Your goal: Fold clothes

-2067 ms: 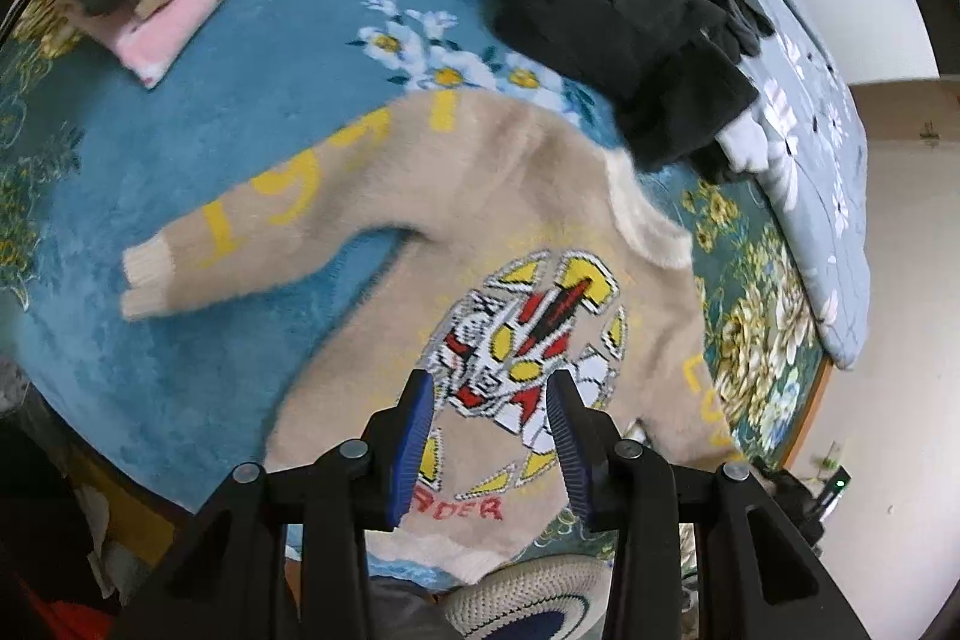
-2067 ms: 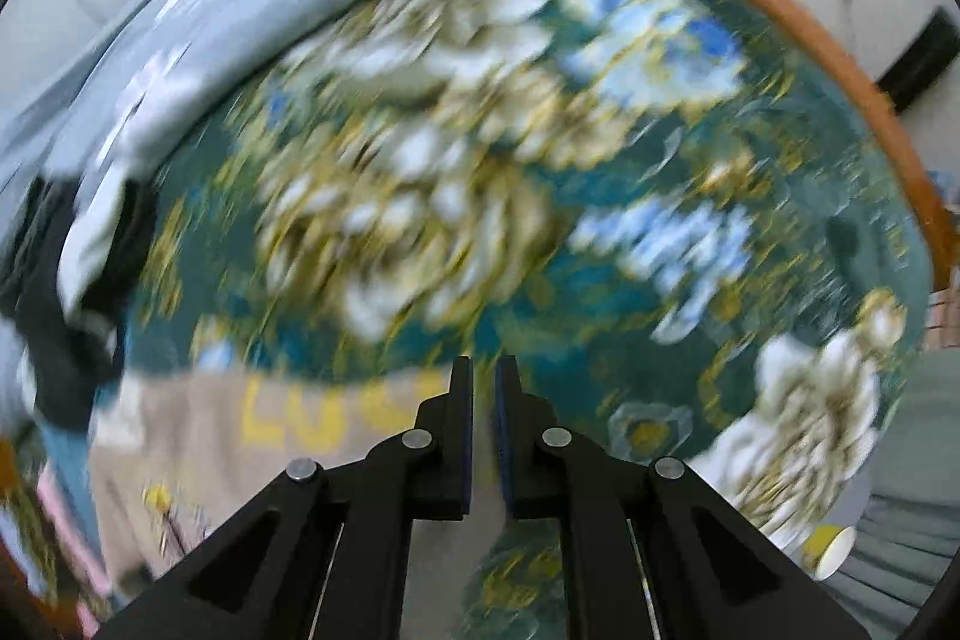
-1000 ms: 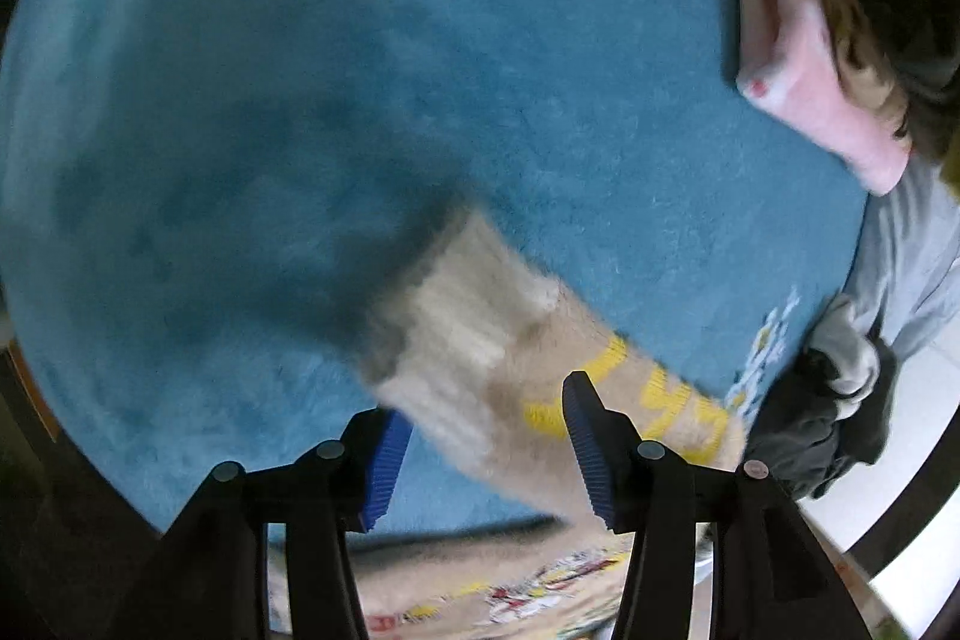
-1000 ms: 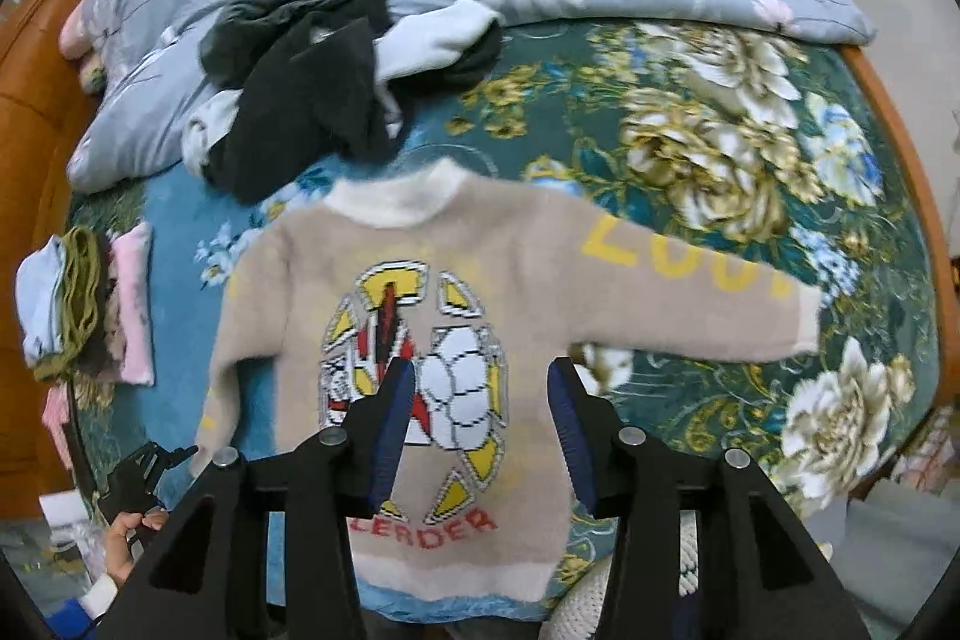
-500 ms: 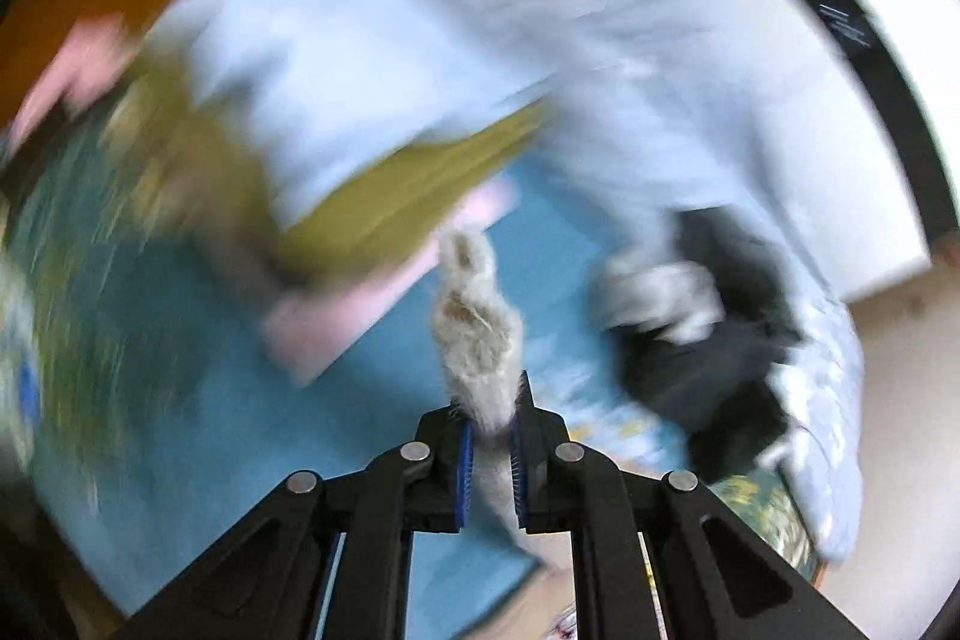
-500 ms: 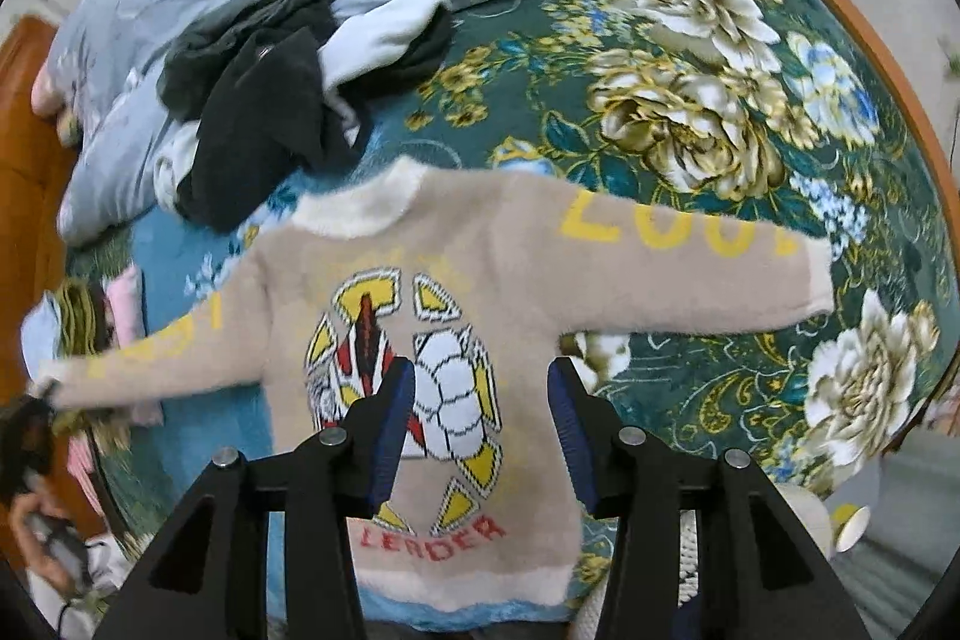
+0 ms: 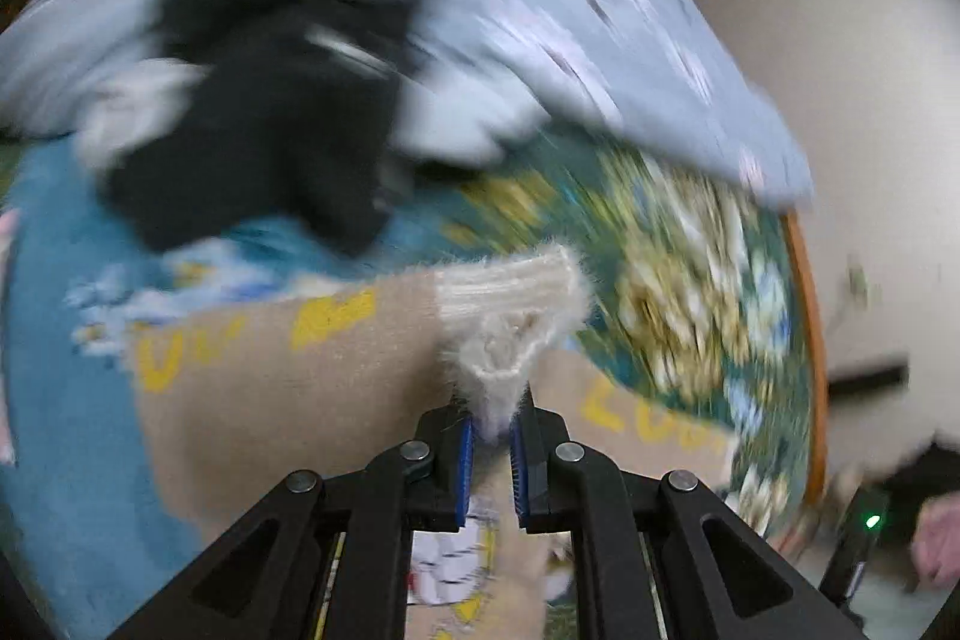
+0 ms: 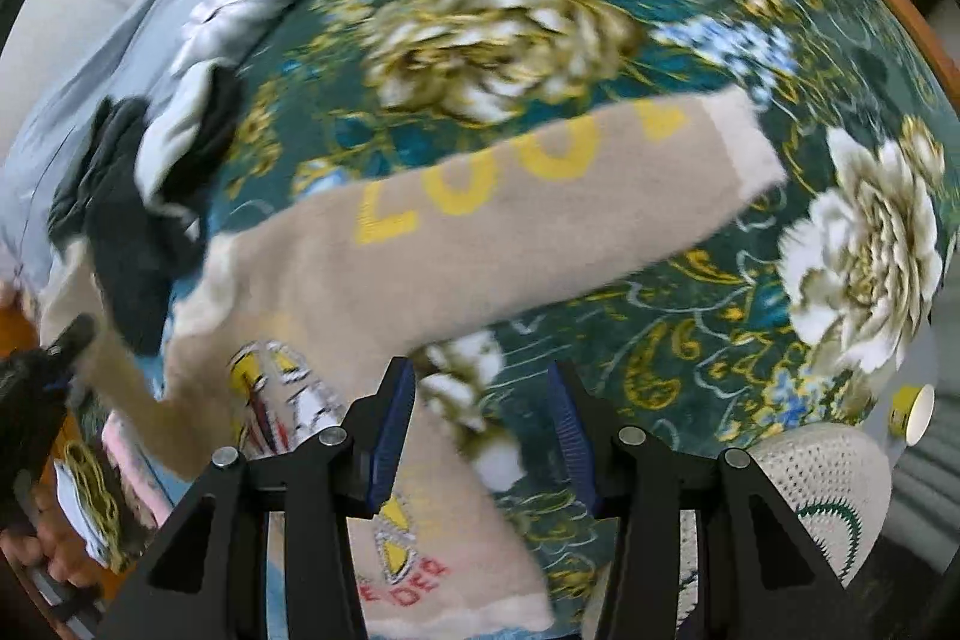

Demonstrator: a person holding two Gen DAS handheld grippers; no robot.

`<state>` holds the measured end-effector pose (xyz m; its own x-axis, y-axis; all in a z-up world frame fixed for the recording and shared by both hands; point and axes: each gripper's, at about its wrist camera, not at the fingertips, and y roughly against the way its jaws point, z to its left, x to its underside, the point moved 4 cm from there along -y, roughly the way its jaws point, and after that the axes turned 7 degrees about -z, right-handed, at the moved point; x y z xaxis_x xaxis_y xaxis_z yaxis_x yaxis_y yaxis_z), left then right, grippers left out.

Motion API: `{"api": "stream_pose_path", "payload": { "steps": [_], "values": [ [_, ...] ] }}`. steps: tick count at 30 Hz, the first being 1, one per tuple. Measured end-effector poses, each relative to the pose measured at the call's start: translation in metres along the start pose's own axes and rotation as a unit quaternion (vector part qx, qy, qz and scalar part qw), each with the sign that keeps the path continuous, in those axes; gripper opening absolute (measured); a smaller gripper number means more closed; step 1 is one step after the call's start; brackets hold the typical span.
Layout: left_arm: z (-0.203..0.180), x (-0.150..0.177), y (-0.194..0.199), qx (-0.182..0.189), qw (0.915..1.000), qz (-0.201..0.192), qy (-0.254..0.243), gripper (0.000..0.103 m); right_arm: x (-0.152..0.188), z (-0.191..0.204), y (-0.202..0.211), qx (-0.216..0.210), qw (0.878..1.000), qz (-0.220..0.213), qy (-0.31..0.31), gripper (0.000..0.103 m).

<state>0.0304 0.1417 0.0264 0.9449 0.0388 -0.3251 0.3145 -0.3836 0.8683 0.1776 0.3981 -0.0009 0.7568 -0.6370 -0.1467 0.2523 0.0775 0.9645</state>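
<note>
Left gripper [image 7: 491, 436] is clamped tight on the fuzzy cream cuff [image 7: 510, 304] of the beige sweater [image 8: 384, 292], which lies across the floral bedspread [image 8: 690, 292]. Right gripper [image 8: 480, 436] hangs wide apart, gripping nothing, above the sweater's body. The dark clothes pile [image 7: 264, 118] beyond is blurred, probably several garments.

left claw [image 7: 491, 433] now carrying sleeve cuff [image 7: 510, 316] across sweater [image 8: 420, 256]

fuzzy knit sweater [image 7: 336, 376]; plush floral blanket [image 8: 660, 310]; matt black plastic left hand-held gripper [image 7: 491, 436].
</note>
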Motion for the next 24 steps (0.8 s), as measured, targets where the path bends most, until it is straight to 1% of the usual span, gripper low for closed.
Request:
{"api": "stream_pose_path", "payload": {
  "steps": [2,3,6,9,11,12,13,15,17,19,20,22,24],
  "values": [
    [-0.039,0.008,-0.038,-0.010,0.9982,0.035,-0.047,0.011,-0.009,-0.016,-0.006,0.001,1.000,0.000,-0.020,0.047],
    [-0.048,0.010,-0.053,-0.015,0.9969,0.050,-0.059,0.011,-0.012,-0.025,-0.009,0.002,1.000,0.000,-0.031,0.047],
    [-0.065,0.024,-0.086,-0.033,0.9902,0.100,-0.091,0.011,-0.022,-0.046,-0.015,0.005,0.998,-0.003,-0.057,0.047],
    [-0.064,0.038,-0.099,-0.049,0.9837,0.135,-0.108,0.013,-0.029,-0.065,-0.021,0.008,0.997,-0.004,-0.080,0.047],
    [-0.062,0.042,-0.104,-0.047,0.9817,0.154,-0.102,0.019,-0.035,-0.077,-0.024,0.009,0.995,-0.005,-0.095,0.047],
    [-0.062,0.041,-0.103,-0.039,0.9822,0.158,-0.095,0.030,-0.037,-0.083,-0.027,0.009,0.994,-0.006,-0.104,0.047],
    [-0.061,0.041,-0.101,-0.030,0.9825,0.161,-0.088,0.046,-0.040,-0.089,-0.029,0.008,0.993,-0.007,-0.114,0.047],
    [-0.061,0.040,-0.097,-0.013,0.9828,0.169,-0.074,0.059,-0.046,-0.100,-0.036,0.002,0.991,-0.004,-0.134,0.050],
    [-0.060,0.040,-0.094,0.004,0.9825,0.176,-0.060,0.062,-0.052,-0.115,-0.044,-0.004,0.987,-0.004,-0.162,0.050],
    [-0.059,0.039,-0.090,0.022,0.9817,0.183,-0.046,0.063,-0.058,-0.130,-0.048,-0.006,0.981,-0.014,-0.193,0.050],
    [-0.055,0.036,-0.084,0.028,0.9824,0.181,-0.037,0.063,-0.062,-0.139,-0.049,-0.008,0.977,-0.020,-0.212,0.050],
    [-0.039,0.028,-0.063,0.035,0.9859,0.163,-0.013,0.064,-0.068,-0.161,-0.054,-0.015,0.964,-0.031,-0.262,0.050],
    [-0.017,0.023,-0.048,0.026,0.9878,0.153,0.017,0.064,-0.071,-0.180,-0.059,-0.027,0.948,-0.038,-0.316,0.050]
  ]
}}
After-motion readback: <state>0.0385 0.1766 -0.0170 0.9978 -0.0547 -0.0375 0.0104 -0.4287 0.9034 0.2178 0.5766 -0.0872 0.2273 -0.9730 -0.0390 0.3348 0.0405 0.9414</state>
